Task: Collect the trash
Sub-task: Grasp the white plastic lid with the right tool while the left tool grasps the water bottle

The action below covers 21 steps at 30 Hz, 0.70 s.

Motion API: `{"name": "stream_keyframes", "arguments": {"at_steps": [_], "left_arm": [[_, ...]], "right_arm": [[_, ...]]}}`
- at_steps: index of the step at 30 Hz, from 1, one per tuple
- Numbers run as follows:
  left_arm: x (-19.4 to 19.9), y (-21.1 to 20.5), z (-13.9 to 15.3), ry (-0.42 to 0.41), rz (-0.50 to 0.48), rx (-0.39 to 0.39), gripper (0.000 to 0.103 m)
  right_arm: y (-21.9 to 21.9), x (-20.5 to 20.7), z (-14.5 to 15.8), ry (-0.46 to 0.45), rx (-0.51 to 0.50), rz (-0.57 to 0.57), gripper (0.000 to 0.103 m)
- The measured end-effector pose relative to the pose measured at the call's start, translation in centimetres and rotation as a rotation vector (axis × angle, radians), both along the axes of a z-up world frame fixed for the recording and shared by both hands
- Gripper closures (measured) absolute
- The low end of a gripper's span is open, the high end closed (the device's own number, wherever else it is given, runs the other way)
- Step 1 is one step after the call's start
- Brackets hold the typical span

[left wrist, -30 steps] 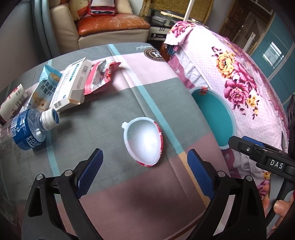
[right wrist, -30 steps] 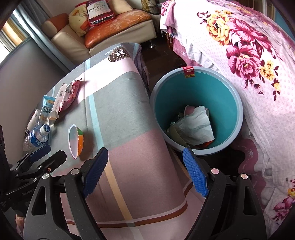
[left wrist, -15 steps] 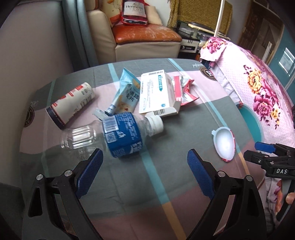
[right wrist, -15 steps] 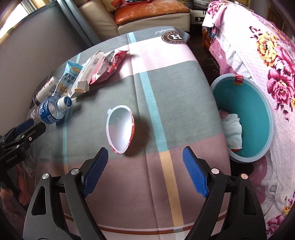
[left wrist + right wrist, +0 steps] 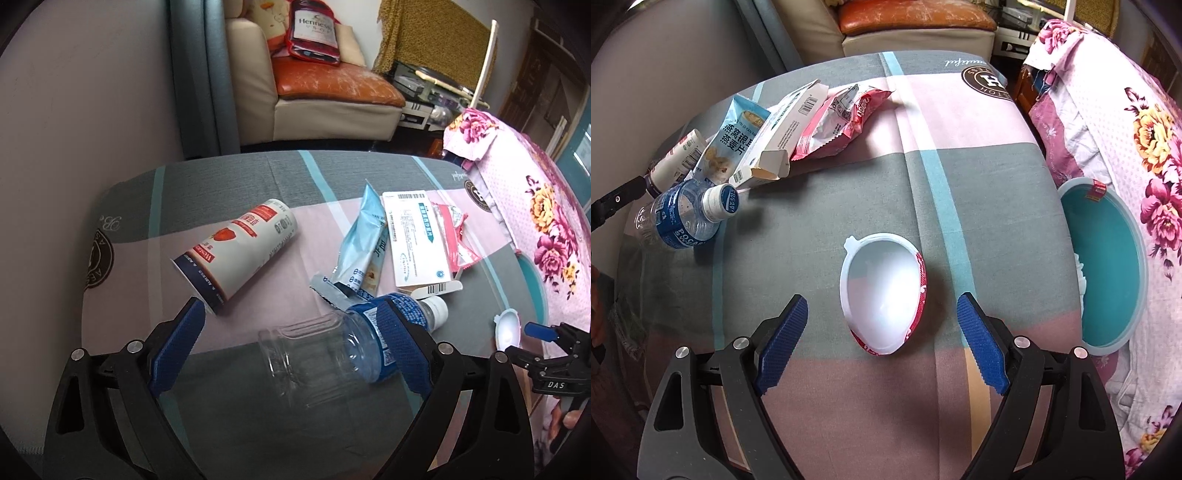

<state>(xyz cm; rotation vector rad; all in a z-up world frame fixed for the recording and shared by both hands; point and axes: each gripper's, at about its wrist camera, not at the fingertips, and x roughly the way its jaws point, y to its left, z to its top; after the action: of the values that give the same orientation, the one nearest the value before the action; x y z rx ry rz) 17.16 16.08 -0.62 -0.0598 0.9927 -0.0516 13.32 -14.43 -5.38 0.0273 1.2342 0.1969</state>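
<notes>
1. Table (image 5: 979,192) under a striped cloth fills both views; it lies below and ahead of both claws, with the trash spread out on it, probably so each piece can be picked singly.
2. Bin (image 5: 1108,347), teal inside, sits on the floor to the right of the right claw (image 5: 882,339), off the table edge. Handy for drops. White paper already in it.
3. Bottle (image 5: 343,347), clear with a blue label, lies on its side between the left claw's (image 5: 291,347) fingers; the right finger overlaps the label. Jaws apart, not squeezing it as far as I can tell. Looks like the next grab.
4. Paper cup (image 5: 236,251) lies on its side just ahead-left of the left claw, its rim near the left fingertip.
5. Box (image 5: 417,240), blue packet (image 5: 358,243) and pink wrapper (image 5: 454,236) are piled ahead-right of the left claw.
6. White tub (image 5: 882,291), empty, on its side, is centred just ahead of the right claw's wide-apart jaws, not touched.
7. Versus a second ago: the left view had the tub centred, now the bottle; the right view faced the bin, now the tub. Both claws were just as wide apart.
</notes>
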Motion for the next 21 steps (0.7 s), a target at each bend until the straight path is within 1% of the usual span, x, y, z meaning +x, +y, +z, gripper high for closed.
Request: {"name": "stream_keyframes", "arguments": {"at_steps": [3,5,6,7,9,16,21], "left_arm": [[0.4,1.2,-1.0,0.021,0.032,0.012,0.009],[0.6,1.7,-1.6,0.038,0.035,0.016,0.009],[0.5,1.8,-1.9,0.045,0.031,0.019,0.009],[0.5,1.9,-2.2,0.053,0.023,0.02,0.009],[0.3,1.7,-2.7,0.071,-0.002,0.011,0.009],[-1.8,-0.2,-2.7,0.08,-0.11,0.002,0.009],[-4.1,-2.2,-2.5,0.082,-0.178,-0.049,0.009]], "right_arm": [[0.8,0.4,-0.6,-0.013,-0.038,0.012,0.024],[1.2,0.6,-1.0,-0.02,-0.062,0.019,0.024],[1.4,0.7,-1.2,-0.021,-0.071,0.022,0.03],[1.6,0.7,-1.3,-0.024,-0.074,0.024,0.043],[1.6,0.8,-1.5,-0.019,-0.068,0.025,0.056],[1.3,0.3,-1.2,-0.017,-0.012,0.034,0.056],[0.7,-0.8,-0.8,-0.005,0.037,0.028,0.056]]}}
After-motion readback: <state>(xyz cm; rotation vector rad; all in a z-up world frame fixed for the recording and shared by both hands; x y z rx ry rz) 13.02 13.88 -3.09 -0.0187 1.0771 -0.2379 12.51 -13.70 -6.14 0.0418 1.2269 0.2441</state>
